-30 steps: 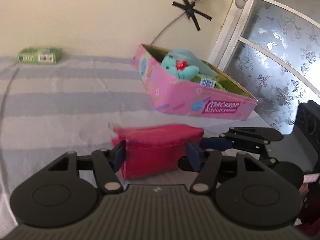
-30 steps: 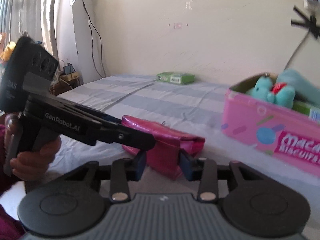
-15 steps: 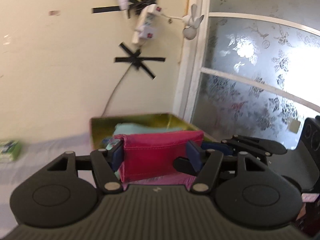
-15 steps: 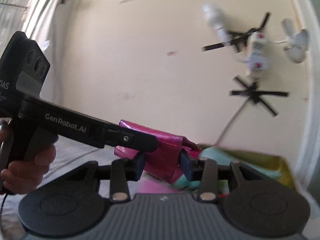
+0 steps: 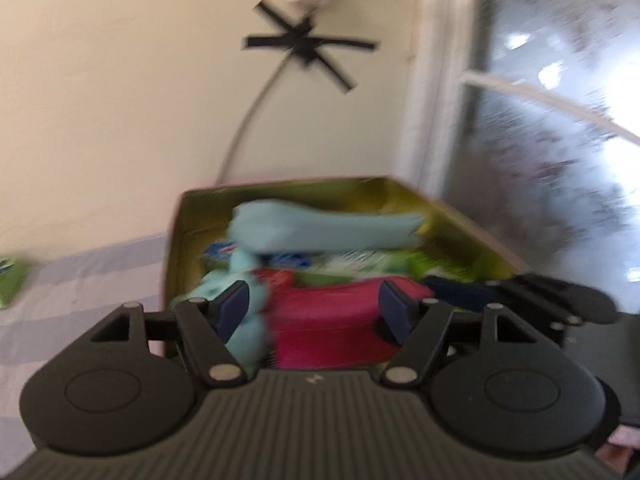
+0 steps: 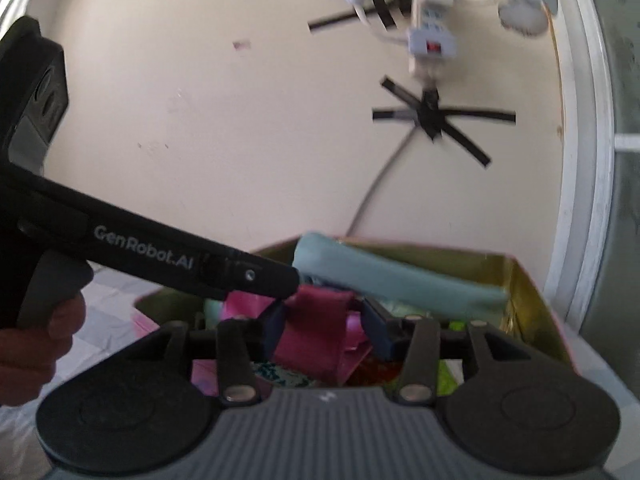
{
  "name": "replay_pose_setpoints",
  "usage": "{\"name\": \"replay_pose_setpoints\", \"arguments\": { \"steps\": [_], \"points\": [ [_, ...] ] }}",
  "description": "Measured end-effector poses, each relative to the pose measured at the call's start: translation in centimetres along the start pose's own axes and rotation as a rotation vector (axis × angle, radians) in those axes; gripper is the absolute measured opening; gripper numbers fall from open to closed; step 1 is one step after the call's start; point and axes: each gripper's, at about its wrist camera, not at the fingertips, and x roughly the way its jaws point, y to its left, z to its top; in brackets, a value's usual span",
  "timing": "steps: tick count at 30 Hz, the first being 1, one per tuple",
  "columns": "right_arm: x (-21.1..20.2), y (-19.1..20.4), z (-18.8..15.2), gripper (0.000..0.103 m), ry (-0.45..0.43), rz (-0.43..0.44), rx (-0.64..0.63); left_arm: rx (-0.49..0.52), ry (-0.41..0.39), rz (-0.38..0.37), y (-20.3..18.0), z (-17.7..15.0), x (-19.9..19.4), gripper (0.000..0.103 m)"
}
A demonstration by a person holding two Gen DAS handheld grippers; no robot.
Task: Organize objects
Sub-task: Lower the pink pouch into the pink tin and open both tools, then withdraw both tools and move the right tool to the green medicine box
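Note:
A magenta pouch [image 5: 328, 328] sits over the open pink box [image 5: 176, 248], which has a gold inside. My left gripper [image 5: 314, 314] has opened: its left pad is off the pouch, with a gap, and its right pad is at the pouch's right end. My right gripper [image 6: 326, 330] is shut on the pouch [image 6: 316, 336] from the side. Inside the box lie a teal plush toy [image 5: 248, 320], a pale blue roll [image 5: 320, 228] and green packets [image 5: 380, 264].
A green carton [image 5: 10, 284] lies on the striped bedsheet [image 5: 80, 280] at far left. The wall with a taped cable [image 6: 428, 116] and power strip [image 6: 432, 28] is behind the box. A frosted window [image 5: 560, 160] is to the right.
Both grippers carried the pouch from the bed up and over the box, then lowered it in. The left gripper has opened wider and its left pad has come off the pouch.

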Motion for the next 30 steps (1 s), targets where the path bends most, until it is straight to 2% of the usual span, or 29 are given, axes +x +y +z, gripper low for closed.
{"name": "replay_pose_setpoints", "arguments": {
  "steps": [2, 5, 13, 18, 24, 30],
  "points": [
    [0.5, 0.5, -0.2, 0.046, -0.001, -0.061, -0.043, -0.008, 0.05, 0.077, 0.2, -0.1, 1.2, 0.075],
    [0.2, 0.2, -0.1, 0.047, 0.006, -0.047, -0.014, -0.107, 0.093, 0.056, 1.6, -0.1, 1.3, 0.075],
    [-4.5, 0.7, -0.1, 0.052, -0.069, -0.01, 0.093, -0.131, 0.057, 0.053, 1.9, -1.0, -4.0, 0.075],
    [-6.9, 1.2, -0.6, 0.054, -0.077, -0.002, 0.171, -0.102, 0.064, 0.095, 0.9, -2.4, -6.4, 0.075],
    [-8.4, 1.1, -1.2, 0.054, -0.035, 0.015, 0.262, -0.094, 0.096, 0.144, 0.4, -4.1, -7.6, 0.075],
    [-8.8, 1.3, -1.8, 0.054, 0.028, 0.037, 0.318, -0.116, 0.115, 0.187, 1.6, -6.1, -9.0, 0.075]
  ]
}}
